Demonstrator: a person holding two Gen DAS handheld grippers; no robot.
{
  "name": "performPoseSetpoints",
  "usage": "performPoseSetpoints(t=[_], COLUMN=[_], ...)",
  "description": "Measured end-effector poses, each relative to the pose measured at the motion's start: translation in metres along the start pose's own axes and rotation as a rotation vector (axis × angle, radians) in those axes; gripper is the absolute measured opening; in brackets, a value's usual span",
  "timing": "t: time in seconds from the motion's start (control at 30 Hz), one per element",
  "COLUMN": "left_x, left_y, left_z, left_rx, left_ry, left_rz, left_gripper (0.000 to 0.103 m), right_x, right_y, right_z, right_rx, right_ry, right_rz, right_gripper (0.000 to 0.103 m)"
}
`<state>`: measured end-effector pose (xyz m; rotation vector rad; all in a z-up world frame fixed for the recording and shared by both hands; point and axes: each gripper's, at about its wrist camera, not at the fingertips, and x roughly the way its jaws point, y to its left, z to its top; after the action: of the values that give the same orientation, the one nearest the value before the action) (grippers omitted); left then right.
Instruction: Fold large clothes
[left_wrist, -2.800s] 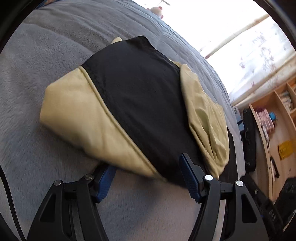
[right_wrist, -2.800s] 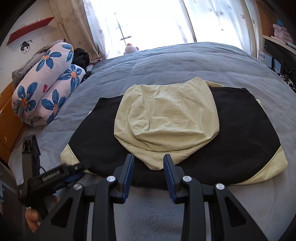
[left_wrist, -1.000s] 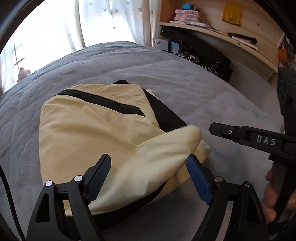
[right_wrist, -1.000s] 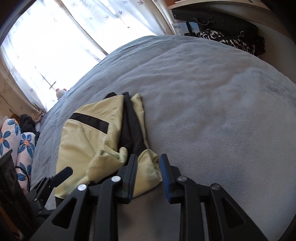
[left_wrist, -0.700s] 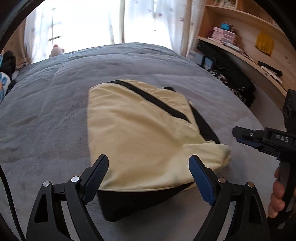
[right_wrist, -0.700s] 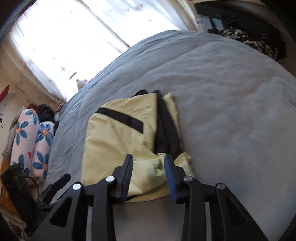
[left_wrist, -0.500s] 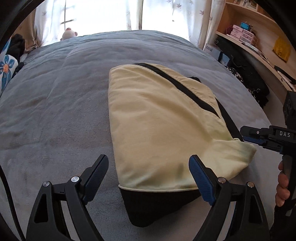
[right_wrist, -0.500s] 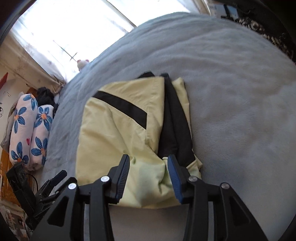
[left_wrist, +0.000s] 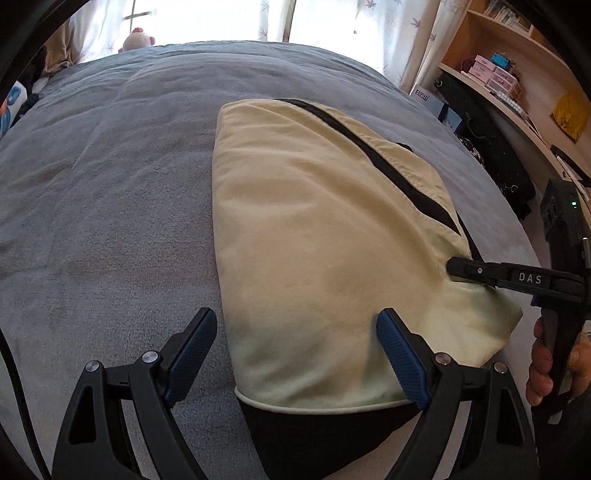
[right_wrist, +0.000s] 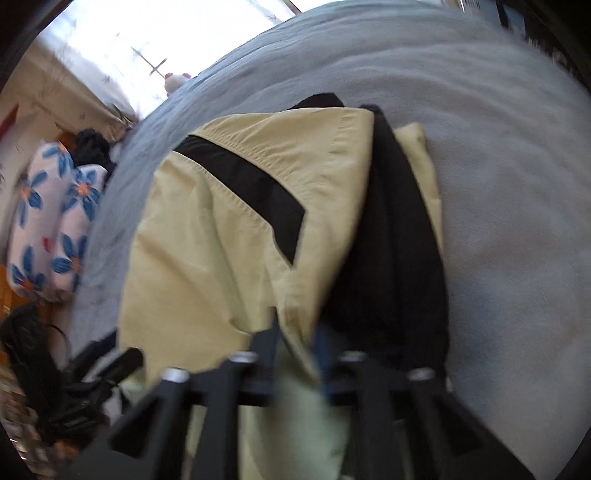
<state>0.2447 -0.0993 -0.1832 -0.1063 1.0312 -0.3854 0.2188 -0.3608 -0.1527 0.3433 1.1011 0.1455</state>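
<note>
A pale yellow and black jacket (left_wrist: 314, 221) lies folded on the grey bed (left_wrist: 110, 184), yellow side up, with a black strip across it. My left gripper (left_wrist: 295, 347) is open and straddles the jacket's near edge; its blue pads touch nothing. In the right wrist view the same jacket (right_wrist: 207, 240) fills the middle. There my right gripper (right_wrist: 295, 339) is shut on a fold of yellow cloth at the near corner, though that view is blurred. From the left wrist view, the right gripper (left_wrist: 452, 266) tip rests on the jacket's right side.
A person's hand (left_wrist: 543, 362) holds the right gripper's handle. A floral rolled quilt (right_wrist: 48, 221) lies at the bed's left edge. A plush toy (left_wrist: 136, 38) sits by the window. Wooden shelves (left_wrist: 517, 92) and a black bag (left_wrist: 491, 147) stand right of the bed.
The right gripper's jaws have closed on the yellow fold at the jacket's near right corner. Both grippers came lower and nearer over the jacket. The left gripper stayed open.
</note>
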Motion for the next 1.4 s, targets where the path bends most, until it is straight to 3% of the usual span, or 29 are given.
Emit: performPoseSetpoints(t=[0.13, 0.2, 0.4, 0.53, 0.6, 0.7, 0.93, 1.03, 1.23, 1.4], left_x=[-0.010, -0.012, 0.008, 0.011, 0.006, 0.003, 0.011, 0.009, 0.001, -0.029], left_y=[-0.012, -0.020, -0.038, -0.046, -0.045, -0.043, -0.055, -0.051, -0.045, -0.049], left_z=[0.005, 0.006, -0.005, -0.008, -0.007, -0.006, -0.017, -0.015, -0.007, 0.005], left_rx=[0.040, 0.063, 0.105, 0.146, 0.131, 0.100, 0.167, 0.152, 0.119, 0.156], left_ry=[-0.031, -0.049, -0.056, -0.051, -0.045, -0.046, -0.079, -0.065, -0.013, -0.047], left_rz=[-0.005, 0.000, 0.073, 0.123, 0.106, 0.073, 0.147, 0.134, 0.103, 0.090], left_gripper=[0.087, 0.087, 0.087, 0.088, 0.088, 0.088, 0.093, 0.094, 0.094, 0.094], right_x=[-0.056, -0.065, -0.016, -0.008, -0.029, -0.041, -0.006, -0.008, -0.028, -0.060], right_y=[-0.005, -0.006, -0.030, -0.031, -0.017, -0.018, -0.032, -0.028, -0.028, -0.015], right_z=[0.002, 0.001, -0.016, -0.022, -0.024, -0.025, -0.033, -0.032, -0.025, -0.017], right_rx=[0.019, 0.003, 0.058, 0.093, 0.042, 0.037, 0.056, 0.051, 0.059, 0.049], right_ry=[-0.148, -0.166, -0.067, -0.083, -0.152, -0.186, -0.142, -0.134, -0.103, -0.157], right_rz=[0.022, -0.005, -0.101, -0.134, -0.185, -0.209, -0.256, -0.260, -0.224, -0.199], right_gripper=[0.003, 0.003, 0.003, 0.003, 0.003, 0.003, 0.004, 0.005, 0.015, 0.030])
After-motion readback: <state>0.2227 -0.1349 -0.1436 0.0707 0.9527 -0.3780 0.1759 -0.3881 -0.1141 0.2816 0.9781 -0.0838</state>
